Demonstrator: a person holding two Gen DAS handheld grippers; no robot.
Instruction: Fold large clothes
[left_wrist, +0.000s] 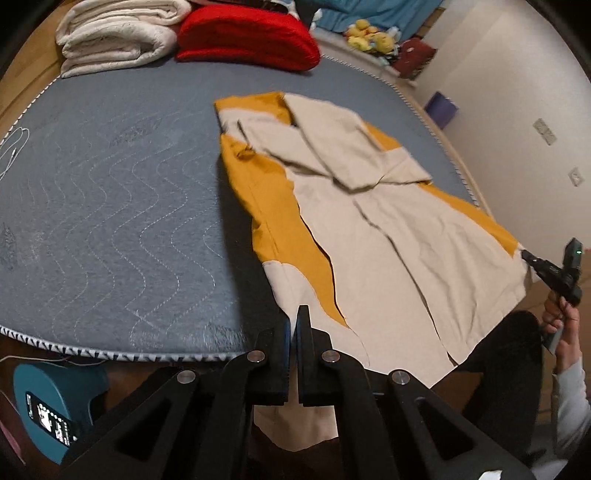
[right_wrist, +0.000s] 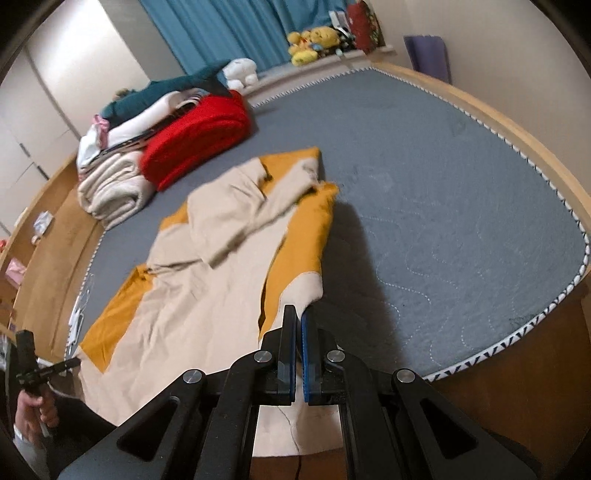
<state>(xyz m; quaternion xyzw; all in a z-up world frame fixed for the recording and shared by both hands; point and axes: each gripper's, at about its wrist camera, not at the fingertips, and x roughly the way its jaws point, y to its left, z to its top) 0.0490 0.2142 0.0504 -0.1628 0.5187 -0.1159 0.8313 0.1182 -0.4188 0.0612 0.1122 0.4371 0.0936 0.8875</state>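
Note:
A large beige and mustard-yellow garment (left_wrist: 369, 221) lies lengthwise on the grey quilted mattress (left_wrist: 110, 203), sleeves folded over its chest. Its hem hangs over the near edge. My left gripper (left_wrist: 294, 314) is shut on one near hem corner. My right gripper (right_wrist: 298, 314) is shut on the other near hem corner of the garment (right_wrist: 207, 277). Each gripper shows in the other's view: the right gripper (left_wrist: 526, 254) at the far right, the left gripper (right_wrist: 75, 362) at the lower left, both pinching the hem.
Folded cream blankets (left_wrist: 118, 37) and a red folded blanket (left_wrist: 247, 37) sit at the far end of the mattress (right_wrist: 461, 184). Plush toys (right_wrist: 314, 40) line the headboard shelf. A blue stool with a phone (left_wrist: 51, 402) stands below the near edge.

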